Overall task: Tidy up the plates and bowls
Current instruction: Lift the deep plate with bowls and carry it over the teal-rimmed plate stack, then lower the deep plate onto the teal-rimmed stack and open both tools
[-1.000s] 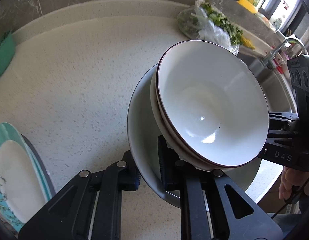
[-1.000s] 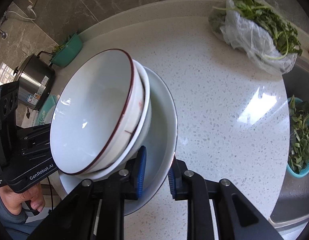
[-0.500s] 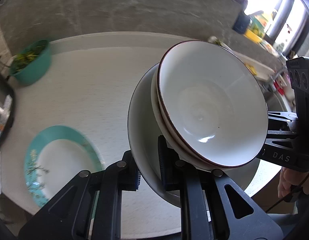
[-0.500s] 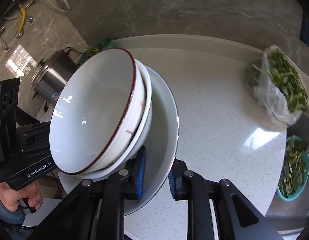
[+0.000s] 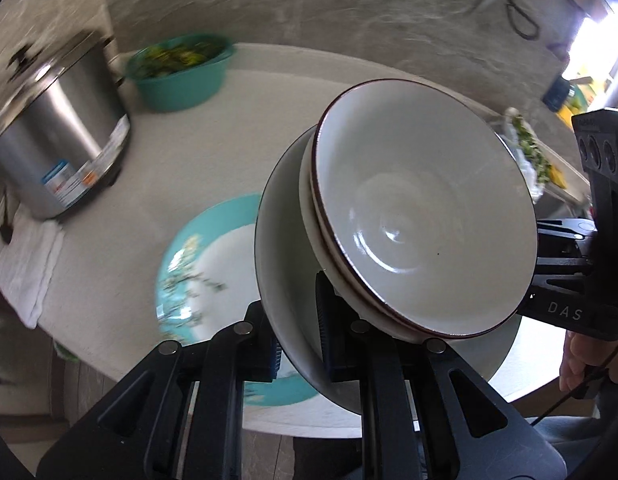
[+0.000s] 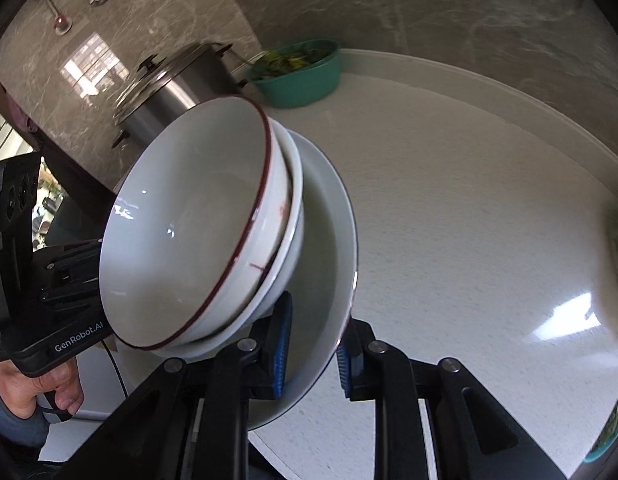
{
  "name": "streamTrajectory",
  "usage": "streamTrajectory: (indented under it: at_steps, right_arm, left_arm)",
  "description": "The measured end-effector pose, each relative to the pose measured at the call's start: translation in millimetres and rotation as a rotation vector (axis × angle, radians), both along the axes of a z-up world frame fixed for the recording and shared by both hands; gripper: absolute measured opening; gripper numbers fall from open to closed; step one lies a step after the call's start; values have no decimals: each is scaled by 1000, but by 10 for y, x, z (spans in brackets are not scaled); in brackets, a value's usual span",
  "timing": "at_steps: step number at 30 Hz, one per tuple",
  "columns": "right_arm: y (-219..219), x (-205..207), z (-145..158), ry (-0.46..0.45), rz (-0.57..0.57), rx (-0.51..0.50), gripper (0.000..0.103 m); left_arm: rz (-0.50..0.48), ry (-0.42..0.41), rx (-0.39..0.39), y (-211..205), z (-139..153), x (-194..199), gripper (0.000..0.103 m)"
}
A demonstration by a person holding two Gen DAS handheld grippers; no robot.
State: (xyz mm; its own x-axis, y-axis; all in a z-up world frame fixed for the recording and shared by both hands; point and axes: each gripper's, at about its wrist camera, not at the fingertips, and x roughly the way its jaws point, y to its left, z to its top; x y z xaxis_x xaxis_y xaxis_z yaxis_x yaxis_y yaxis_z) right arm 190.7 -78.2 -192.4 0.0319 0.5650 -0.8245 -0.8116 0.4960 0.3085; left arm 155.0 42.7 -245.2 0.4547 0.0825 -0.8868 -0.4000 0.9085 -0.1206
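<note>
A white plate (image 5: 285,264) (image 6: 329,264) hangs in the air over the counter, carrying two nested white bowls (image 5: 425,216) (image 6: 189,232), the top one with a dark red rim. My left gripper (image 5: 297,320) is shut on the plate's near rim. On the opposite rim my right gripper (image 6: 315,344) is shut too. Each gripper's body shows at the edge of the other's view. A teal plate with a white, flowered centre (image 5: 205,264) lies on the counter below the stack, partly hidden by it.
A steel pot (image 5: 57,140) (image 6: 169,88) stands at the counter's left. Beside it sits a teal basin of greens (image 5: 181,72) (image 6: 297,72). A white cloth (image 5: 25,264) lies at the left edge. Bagged greens (image 5: 529,152) are at the right. A hand (image 6: 33,392) holds the left gripper.
Both grippers have carried the stack leftwards and up along the counter. The teal plate has come under the stack, and the pot and teal basin have come into view.
</note>
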Motion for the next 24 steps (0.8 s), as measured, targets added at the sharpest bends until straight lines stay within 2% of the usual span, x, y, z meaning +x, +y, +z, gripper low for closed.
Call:
streamTrajectory:
  at_steps: [7,12,18,24]
  right_arm:
    - [576,-130,-363,35,62,-36,22]
    - [789,-173,-605,55,71,-72,22]
    - [898,-174,-787,73,73,-98,22]
    - [878,-165,-907,90,52,-104,22]
  left_arm:
    - [58,41,-28,510,-419,-186,13]
    - [68,62,-49,737,-687,-274,13]
    - [56,84,-55,832,-906,-247,13]
    - [47,93,-60,825,-983,-223,13]
